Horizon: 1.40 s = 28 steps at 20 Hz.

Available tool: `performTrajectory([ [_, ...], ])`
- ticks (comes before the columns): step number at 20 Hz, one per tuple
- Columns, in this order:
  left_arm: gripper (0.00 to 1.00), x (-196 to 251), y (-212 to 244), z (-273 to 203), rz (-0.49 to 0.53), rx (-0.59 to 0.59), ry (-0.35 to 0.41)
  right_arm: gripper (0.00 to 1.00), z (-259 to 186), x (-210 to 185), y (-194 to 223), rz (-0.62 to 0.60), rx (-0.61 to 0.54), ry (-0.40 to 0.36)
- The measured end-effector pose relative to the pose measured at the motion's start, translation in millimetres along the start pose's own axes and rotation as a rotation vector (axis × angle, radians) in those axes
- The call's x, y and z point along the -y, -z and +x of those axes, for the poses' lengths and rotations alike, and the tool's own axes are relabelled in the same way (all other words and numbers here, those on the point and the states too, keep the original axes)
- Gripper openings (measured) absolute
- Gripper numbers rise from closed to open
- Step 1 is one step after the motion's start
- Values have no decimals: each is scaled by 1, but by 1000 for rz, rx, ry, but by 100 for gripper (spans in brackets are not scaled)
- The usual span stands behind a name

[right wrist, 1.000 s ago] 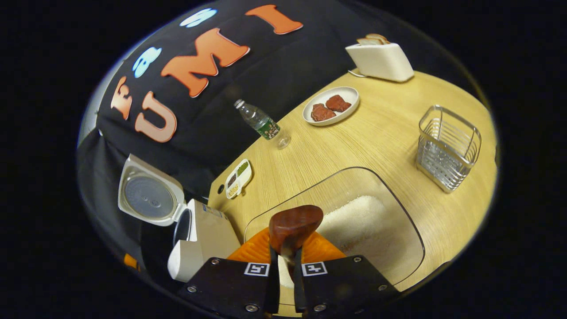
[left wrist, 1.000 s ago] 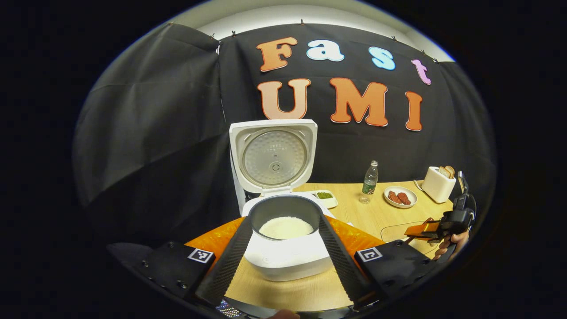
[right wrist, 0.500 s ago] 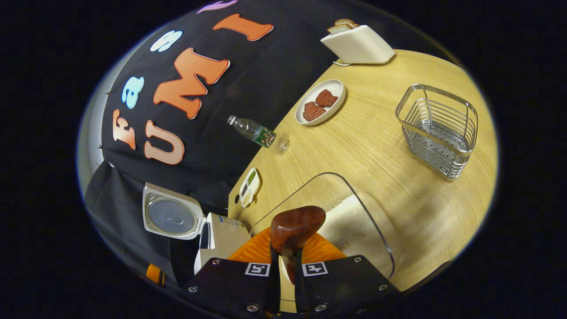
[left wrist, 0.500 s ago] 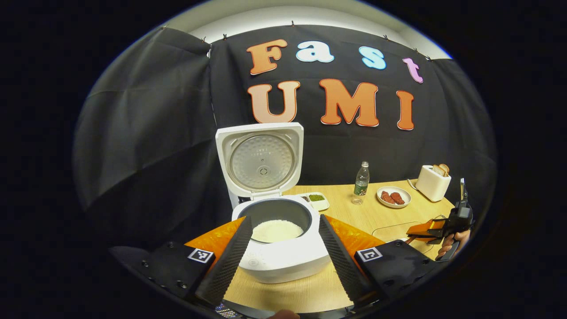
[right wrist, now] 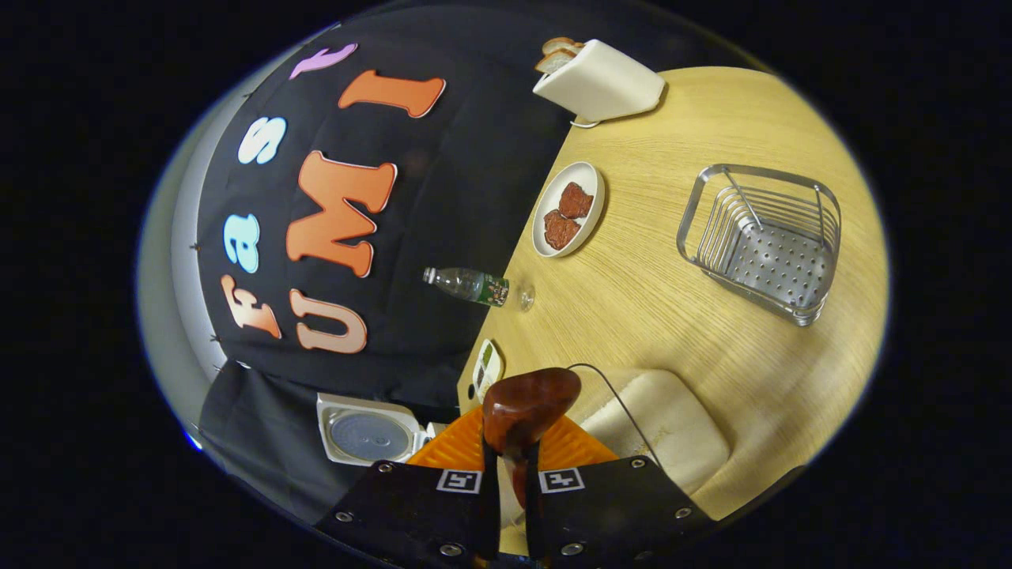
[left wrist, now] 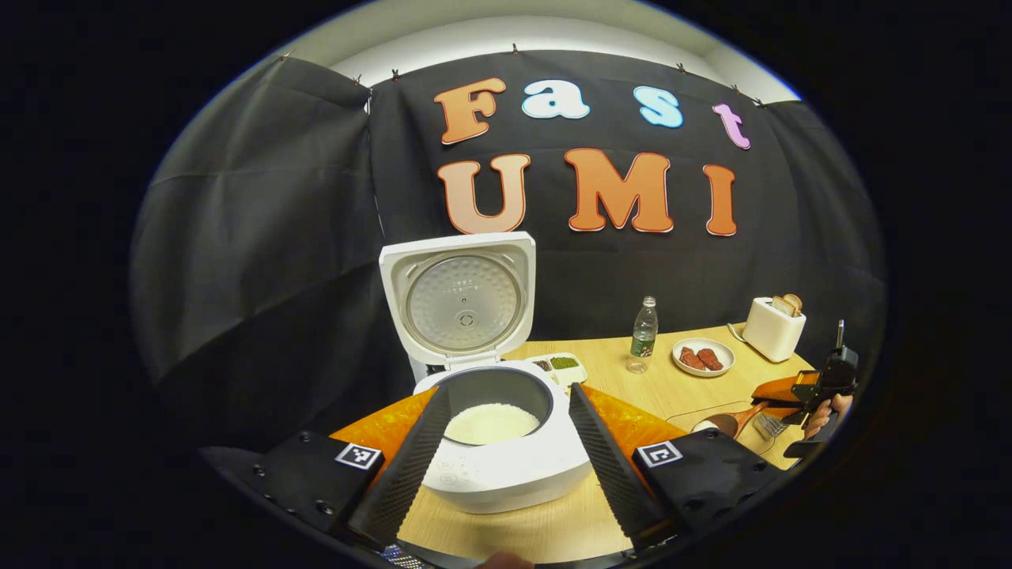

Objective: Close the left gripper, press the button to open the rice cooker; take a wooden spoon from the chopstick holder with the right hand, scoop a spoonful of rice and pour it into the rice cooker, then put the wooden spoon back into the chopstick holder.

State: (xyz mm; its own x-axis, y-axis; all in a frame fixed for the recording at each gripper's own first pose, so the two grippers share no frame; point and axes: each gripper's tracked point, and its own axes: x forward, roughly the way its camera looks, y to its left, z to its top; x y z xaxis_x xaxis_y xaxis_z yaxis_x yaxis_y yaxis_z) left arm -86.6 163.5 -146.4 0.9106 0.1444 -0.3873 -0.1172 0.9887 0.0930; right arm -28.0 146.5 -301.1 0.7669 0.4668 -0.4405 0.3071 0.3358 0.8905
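The white rice cooker (left wrist: 506, 466) stands open with its lid (left wrist: 458, 300) upright and white rice (left wrist: 490, 423) in the pot. My left gripper (left wrist: 506, 474) hovers just in front of it, open, its fingers wide apart on either side of the pot. My right gripper (right wrist: 510, 462) is shut on the brown wooden spoon (right wrist: 530, 403), whose bowl points at the clear rice container (right wrist: 656, 427). Farther off stands the empty metal chopstick holder (right wrist: 763, 241). At the far right of the left gripper view, a hand holds the right gripper (left wrist: 822, 379) with the spoon (left wrist: 731, 419) low over the container.
On the wooden table (right wrist: 680, 316) stand a plate of red-brown meat (right wrist: 569, 209), a water bottle (right wrist: 470, 286), a white toaster with bread (right wrist: 597, 79) and a small condiment dish (right wrist: 488, 367). The open cooker (right wrist: 368, 431) sits at the table's left end by the black cloth.
My right gripper has rolled and dipped, bringing the spoon down toward the rice container. My left gripper has drawn back a little from the cooker, still open.
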Motion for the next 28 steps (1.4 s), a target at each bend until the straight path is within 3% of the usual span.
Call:
performTrajectory([
  [6, 99, -10, -3, -2, 0, 17, -17, 12, 6, -37, 4, 123, -3, -78],
  [14, 99, -38, -4, -11, -33, 42, -71, 12, 40, -128, 40, 228, -87, -185],
  [20, 99, -61, 6, -22, -40, 36, -125, 12, 82, -195, 88, 156, -179, -214],
  [28, 99, -85, 3, -36, -21, 73, -189, 12, 128, -264, 140, -138, -210, -239],
])
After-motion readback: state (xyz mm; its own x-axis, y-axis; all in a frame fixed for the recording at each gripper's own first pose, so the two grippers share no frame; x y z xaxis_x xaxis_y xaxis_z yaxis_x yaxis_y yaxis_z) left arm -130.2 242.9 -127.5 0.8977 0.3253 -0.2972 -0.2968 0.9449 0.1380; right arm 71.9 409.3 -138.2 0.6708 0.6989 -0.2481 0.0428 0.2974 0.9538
